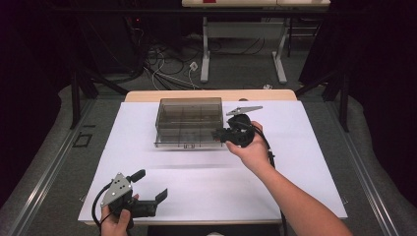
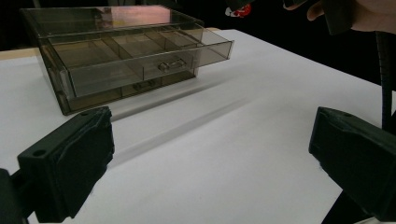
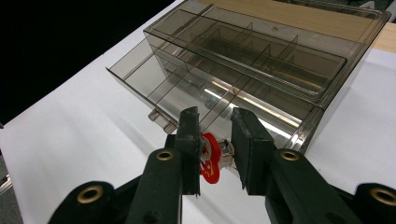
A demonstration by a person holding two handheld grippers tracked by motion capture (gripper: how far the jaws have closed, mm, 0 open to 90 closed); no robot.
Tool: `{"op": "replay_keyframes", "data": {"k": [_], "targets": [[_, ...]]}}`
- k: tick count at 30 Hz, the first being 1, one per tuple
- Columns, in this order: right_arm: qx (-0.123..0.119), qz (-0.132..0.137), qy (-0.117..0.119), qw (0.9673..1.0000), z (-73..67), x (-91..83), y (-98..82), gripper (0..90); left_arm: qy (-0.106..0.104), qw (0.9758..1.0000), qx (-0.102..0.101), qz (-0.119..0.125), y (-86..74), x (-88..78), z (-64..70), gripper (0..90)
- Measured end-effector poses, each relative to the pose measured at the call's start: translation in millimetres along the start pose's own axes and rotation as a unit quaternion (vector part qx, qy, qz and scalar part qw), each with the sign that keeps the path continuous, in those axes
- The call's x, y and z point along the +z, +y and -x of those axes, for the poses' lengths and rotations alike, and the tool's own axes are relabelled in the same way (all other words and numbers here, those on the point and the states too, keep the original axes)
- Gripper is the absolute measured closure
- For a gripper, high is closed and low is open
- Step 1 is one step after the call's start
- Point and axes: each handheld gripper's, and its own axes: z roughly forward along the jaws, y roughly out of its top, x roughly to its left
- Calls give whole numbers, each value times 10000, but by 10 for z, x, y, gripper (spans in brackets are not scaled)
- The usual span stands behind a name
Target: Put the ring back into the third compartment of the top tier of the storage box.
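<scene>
A smoky see-through drawer box (image 1: 189, 120) stands at the back middle of the white sheet. Its upper drawer (image 3: 154, 79) is pulled out, and its dividers show several compartments (image 2: 140, 60). My right gripper (image 1: 216, 133) hovers at the box's right front corner. Its jaws (image 3: 215, 126) are shut on a small red disc with a silvery metal piece (image 3: 210, 161), held just above the drawer's near end. At the front left, my left gripper (image 1: 151, 184) rests low over the sheet, open with nothing between its pads (image 2: 212, 154).
The white sheet (image 1: 295, 162) covers most of the table, and a wooden edge (image 1: 147, 96) shows behind the box. The lower drawer (image 2: 140, 86) is closed. Cables and a table frame (image 1: 206, 59) lie on the floor beyond. The right gripper's cable (image 2: 385, 70) hangs at the right.
</scene>
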Motion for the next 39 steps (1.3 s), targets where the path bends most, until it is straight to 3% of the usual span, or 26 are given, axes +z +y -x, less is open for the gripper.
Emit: {"op": "replay_keyframes", "data": {"k": [14,39], "targets": [[168,0,-84,9998,69,138,17,727,-5,10000,2,1,0,-1,-2,2],[193,-52,-248,9995,141,401,-15,727,-22,10000,-10,1,0,-3,-8,2]]}}
